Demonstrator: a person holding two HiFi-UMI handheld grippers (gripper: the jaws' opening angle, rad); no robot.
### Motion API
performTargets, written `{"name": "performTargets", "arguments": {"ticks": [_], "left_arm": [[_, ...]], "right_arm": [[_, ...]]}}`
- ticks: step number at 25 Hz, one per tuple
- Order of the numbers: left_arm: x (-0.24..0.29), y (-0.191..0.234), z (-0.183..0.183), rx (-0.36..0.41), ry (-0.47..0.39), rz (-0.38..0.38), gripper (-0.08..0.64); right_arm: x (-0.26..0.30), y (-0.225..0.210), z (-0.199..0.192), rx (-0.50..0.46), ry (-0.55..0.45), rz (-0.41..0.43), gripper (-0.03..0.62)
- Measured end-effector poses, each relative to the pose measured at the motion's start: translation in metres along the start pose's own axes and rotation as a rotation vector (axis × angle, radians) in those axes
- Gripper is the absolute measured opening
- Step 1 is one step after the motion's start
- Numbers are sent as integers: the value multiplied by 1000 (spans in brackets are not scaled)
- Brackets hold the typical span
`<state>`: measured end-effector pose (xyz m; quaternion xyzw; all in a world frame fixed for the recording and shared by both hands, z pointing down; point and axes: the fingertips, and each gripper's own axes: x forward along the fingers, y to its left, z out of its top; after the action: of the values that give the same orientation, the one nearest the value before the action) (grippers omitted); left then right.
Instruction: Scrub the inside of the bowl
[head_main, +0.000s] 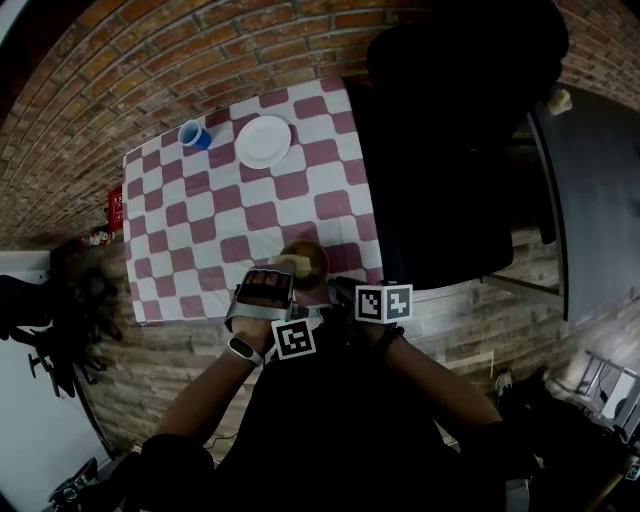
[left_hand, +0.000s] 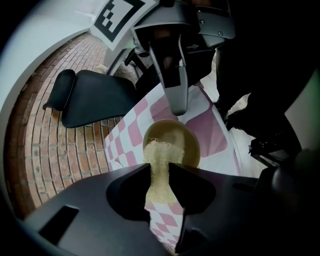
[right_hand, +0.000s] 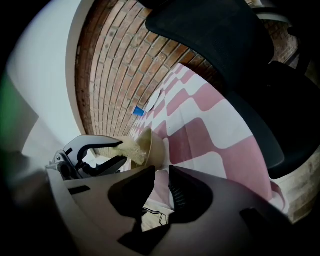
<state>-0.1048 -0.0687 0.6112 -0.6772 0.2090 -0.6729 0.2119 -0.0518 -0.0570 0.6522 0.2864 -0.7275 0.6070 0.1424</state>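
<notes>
A tan bowl (head_main: 312, 262) sits at the near edge of the pink-and-white checked table (head_main: 200, 210). It is tipped up, with its inside facing my left gripper (head_main: 283, 272). That gripper is shut on a yellow mesh scrubber (left_hand: 159, 162), whose frayed end presses into the bowl (left_hand: 181, 142). My right gripper (head_main: 338, 288) comes in from the right and pinches the bowl's rim. In the right gripper view, the bowl (right_hand: 152, 148) stands just past the nearly closed jaws of the right gripper (right_hand: 161, 172), and the scrubber (right_hand: 130, 148) enters it from the left gripper (right_hand: 92, 152).
A white plate (head_main: 264, 141) and a blue cup (head_main: 194, 134) stand at the table's far end. A black office chair (head_main: 455, 140) crowds the table's right side. Brick floor (head_main: 150, 60) surrounds the table. The bowl is close to the table's near edge.
</notes>
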Motion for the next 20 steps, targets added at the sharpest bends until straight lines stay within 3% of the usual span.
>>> {"name": "performTargets", "arguments": {"ticks": [7,12,20], "left_arm": [[10,34,16,-22,-16,77,117],[7,27,35,-42,-65,52,117],[-9,-5,21,-45,-36,-18,117]], "right_arm": [[-1,-1,-3,4,-1,-2,101],[-3,-4,-2,16,-13,-6,101],[-5,-4,-1,19,-17,-4,102]]}}
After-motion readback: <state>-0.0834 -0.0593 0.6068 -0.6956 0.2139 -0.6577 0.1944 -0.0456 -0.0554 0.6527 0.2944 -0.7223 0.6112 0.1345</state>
